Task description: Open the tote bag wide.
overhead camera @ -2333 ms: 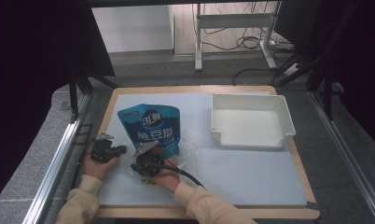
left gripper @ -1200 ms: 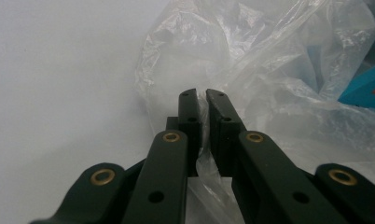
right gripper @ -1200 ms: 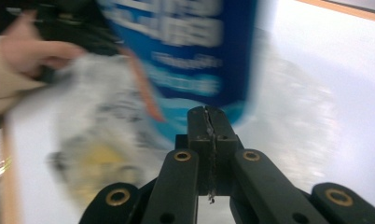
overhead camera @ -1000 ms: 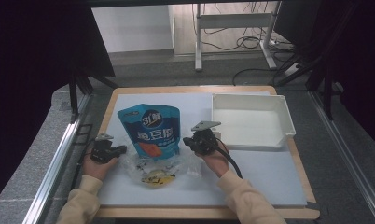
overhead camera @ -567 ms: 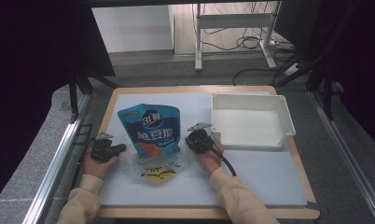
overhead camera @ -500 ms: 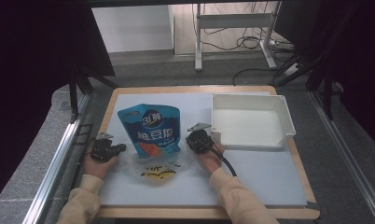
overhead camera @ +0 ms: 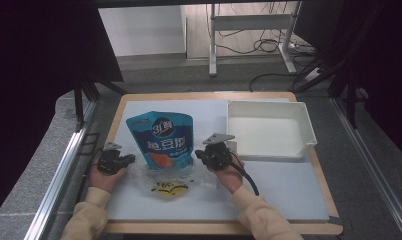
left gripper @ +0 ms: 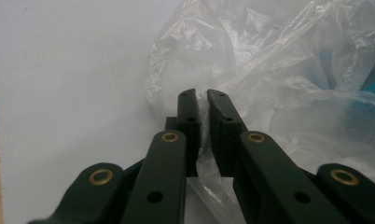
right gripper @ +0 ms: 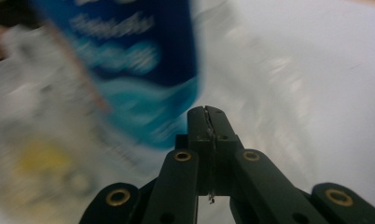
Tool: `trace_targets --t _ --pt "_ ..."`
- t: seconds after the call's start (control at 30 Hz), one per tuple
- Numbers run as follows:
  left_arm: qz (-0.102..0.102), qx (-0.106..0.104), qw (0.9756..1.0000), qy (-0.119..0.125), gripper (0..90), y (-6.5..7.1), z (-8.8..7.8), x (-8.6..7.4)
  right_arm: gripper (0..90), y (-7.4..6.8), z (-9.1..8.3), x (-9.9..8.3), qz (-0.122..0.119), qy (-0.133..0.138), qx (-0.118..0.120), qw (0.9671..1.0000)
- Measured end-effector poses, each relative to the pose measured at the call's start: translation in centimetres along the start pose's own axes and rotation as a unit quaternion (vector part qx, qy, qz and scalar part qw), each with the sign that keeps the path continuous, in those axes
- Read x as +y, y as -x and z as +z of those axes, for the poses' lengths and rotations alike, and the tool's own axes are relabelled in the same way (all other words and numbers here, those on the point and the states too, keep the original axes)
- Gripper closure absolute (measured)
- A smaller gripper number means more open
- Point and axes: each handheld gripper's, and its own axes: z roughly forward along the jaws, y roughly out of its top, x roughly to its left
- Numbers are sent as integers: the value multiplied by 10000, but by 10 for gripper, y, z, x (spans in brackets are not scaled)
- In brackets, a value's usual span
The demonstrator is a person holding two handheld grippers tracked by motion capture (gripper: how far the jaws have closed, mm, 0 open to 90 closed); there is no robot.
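- a clear plastic bag (overhead camera: 166, 180) lies crumpled on the white mat (overhead camera: 289, 190), with a yellow printed patch showing at its near part.
- a blue snack pouch (overhead camera: 162, 137) lies flat with its lower end reaching into the bag's mouth.
- a white tray (overhead camera: 269, 131) sits at the mat's far right, nothing in it.
- left gripper (left gripper: 202, 100): jaws nearly closed, pinching a fold of the bag's film.
- right gripper (right gripper: 206, 112): jaws pressed together beside the pouch; a thin sliver of film seems caught between them.
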Motion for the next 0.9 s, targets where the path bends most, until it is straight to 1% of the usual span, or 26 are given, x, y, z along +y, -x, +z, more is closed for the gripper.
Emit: trace_targets --t 0.03,0.07,0.1,0.13,0.27,0.3,0.33,0.4,0.5,0.53,0.63,0.7,0.77,0.8,0.9 --pt "1 2 10000 0 844 0 0 0 888 -3 1 -5 -74 -128 20 9999" --pt "1 2 10000 -1 843 0 0 0 889 -4 2 -9 -161 -251 -26 9996" --pt "1 2 10000 0 843 0 0 0 889 -4 4 -14 -179 -363 -72 9992" --pt "-2 1 10000 -1 843 0 0 0 888 -2 7 -19 -121 -436 -63 9990" --pt "-6 -8 10000 1 842 0 0 0 889 6 17 -36 -15 -726 -73 9973" --pt "-11 -12 10000 4 842 -1 0 0 889 7 16 -38 31 -667 -25 9978" --pt "-19 -18 10000 10 842 -1 0 0 889 9 16 -38 57 -680 -14 9977" --pt "-21 -19 10000 10 842 0 0 0 889 8 15 -38 11 -684 -62 9976" --pt "-29 -41 10000 15 838 0 0 0 888 7 15 -37 -17 -667 -49 9978" --pt "-36 -55 10000 50 835 0 -1 0 888 6 14 -36 -17 -612 -15 9981" --pt "-75 -148 9995 266 820 0 -9 3 888 3 8 -30 -113 -366 91 9992" --pt "-63 -201 9988 453 805 0 -18 7 888 1 2 -26 -144 -216 127 9996" --pt "-70 -237 9973 685 782 2 -28 11 888 1 -3 -22 -154 -83 166 9997" --pt "-59 -278 9962 823 768 3 -34 14 889 1 -5 -20 -170 -25 182 9997" --pt "-9 -338 9934 1094 734 5 -47 20 889 1 -11 -15 -147 114 214 9996"
